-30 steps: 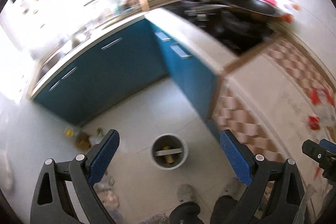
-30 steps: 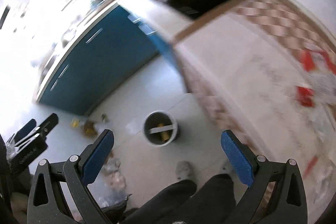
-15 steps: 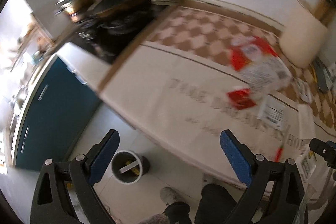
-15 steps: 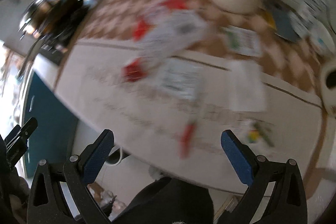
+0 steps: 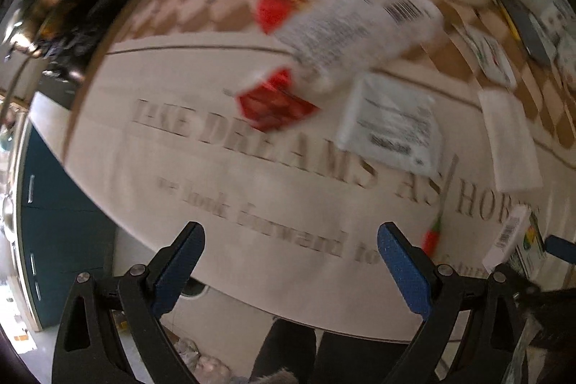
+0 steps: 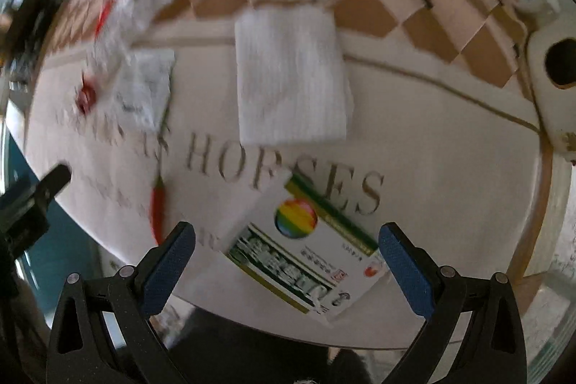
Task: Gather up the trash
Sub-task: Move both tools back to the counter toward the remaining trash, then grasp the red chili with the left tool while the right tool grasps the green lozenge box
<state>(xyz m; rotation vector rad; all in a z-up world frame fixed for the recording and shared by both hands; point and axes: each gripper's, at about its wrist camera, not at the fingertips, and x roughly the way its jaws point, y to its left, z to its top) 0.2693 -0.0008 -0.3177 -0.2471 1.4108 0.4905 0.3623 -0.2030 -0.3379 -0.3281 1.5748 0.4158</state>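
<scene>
Both views swing up from the floor bin to the littered bench (image 6: pixel 450 168), right tool (image 6: pixel 284 252) gaping over the rainbow box (image 6: pixel 306 243), left tool (image 5: pixel 289 256) wide too.

Both wrist cameras look steeply down from above the near edge of the lettered tablecloth (image 5: pixel 288 175), the left over its left half, the right further right, sharing the red chilli (image 6: pixel 157 204), folded white napkin (image 6: pixel 291 78) and printed packet (image 5: pixel 392 125).

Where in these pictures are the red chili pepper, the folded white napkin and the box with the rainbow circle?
red chili pepper (image 6: pixel 157 209), right wrist view, middle of its red body.
folded white napkin (image 6: pixel 291 78), right wrist view, centre of its top face.
box with the rainbow circle (image 6: pixel 296 217), right wrist view, on the rainbow circle.
</scene>
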